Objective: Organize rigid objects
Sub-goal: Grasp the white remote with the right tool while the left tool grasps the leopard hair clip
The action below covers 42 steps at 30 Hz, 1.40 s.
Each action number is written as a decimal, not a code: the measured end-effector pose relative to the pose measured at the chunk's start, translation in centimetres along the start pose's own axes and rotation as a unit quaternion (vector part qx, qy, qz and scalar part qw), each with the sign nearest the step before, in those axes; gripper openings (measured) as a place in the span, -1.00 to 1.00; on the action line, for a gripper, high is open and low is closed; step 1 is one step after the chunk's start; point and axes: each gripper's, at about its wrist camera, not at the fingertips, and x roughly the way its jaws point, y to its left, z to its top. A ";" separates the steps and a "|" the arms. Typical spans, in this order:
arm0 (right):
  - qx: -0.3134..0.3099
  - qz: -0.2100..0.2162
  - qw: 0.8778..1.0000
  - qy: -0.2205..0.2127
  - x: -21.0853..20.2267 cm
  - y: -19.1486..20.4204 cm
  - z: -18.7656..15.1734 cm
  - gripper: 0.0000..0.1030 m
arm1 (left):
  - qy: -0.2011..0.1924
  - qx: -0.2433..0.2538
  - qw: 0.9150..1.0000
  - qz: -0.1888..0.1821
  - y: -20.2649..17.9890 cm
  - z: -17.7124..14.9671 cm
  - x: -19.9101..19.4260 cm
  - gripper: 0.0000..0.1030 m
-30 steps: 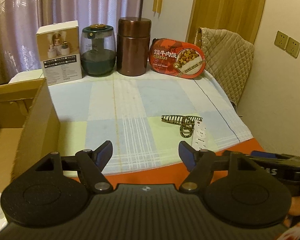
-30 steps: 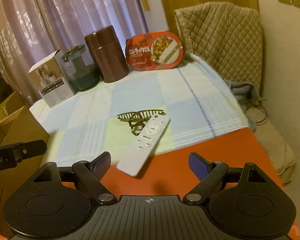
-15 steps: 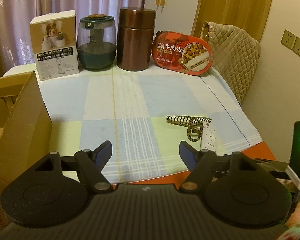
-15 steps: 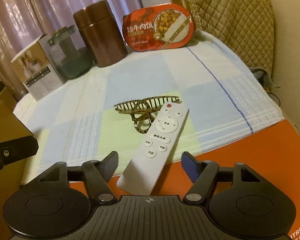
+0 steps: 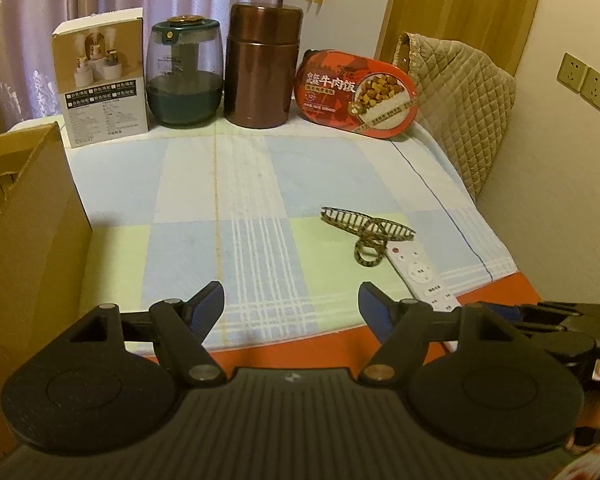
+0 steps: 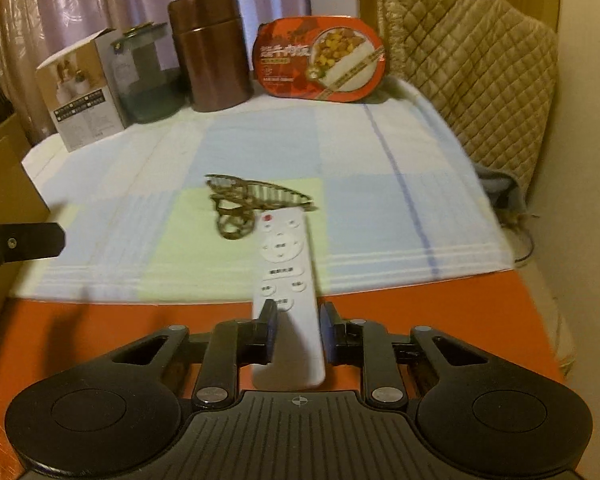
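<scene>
Right wrist — right tongs (image 6: 298, 334) clamp remote (image 6: 286, 280).

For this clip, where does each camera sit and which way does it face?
Left wrist: on the left gripper, looking down across the checked cloth toward the curtain; its own open jaws show, plus the right gripper at the right edge.
Right wrist: on the right gripper, facing the same way; its jaws are shut on the white remote; the left gripper's tip shows at the left edge.
Shared: remote, hair claw, copper canister, red meal box.
</scene>
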 end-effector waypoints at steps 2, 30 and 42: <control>0.002 0.000 1.000 -0.007 -0.3 -0.1 0.0 -0.61 | 0.001 0.003 1.000 -0.003 -0.4 -0.2 0.0 0.36; -0.083 0.002 0.995 -0.061 0.3 0.5 -2.3 -0.32 | 0.001 0.025 0.999 -0.034 -2.1 -1.6 3.1 0.36; -0.020 0.011 0.996 -0.089 -1.2 -3.2 0.2 -0.32 | -0.044 0.089 0.993 -0.066 -5.8 -0.7 6.9 0.21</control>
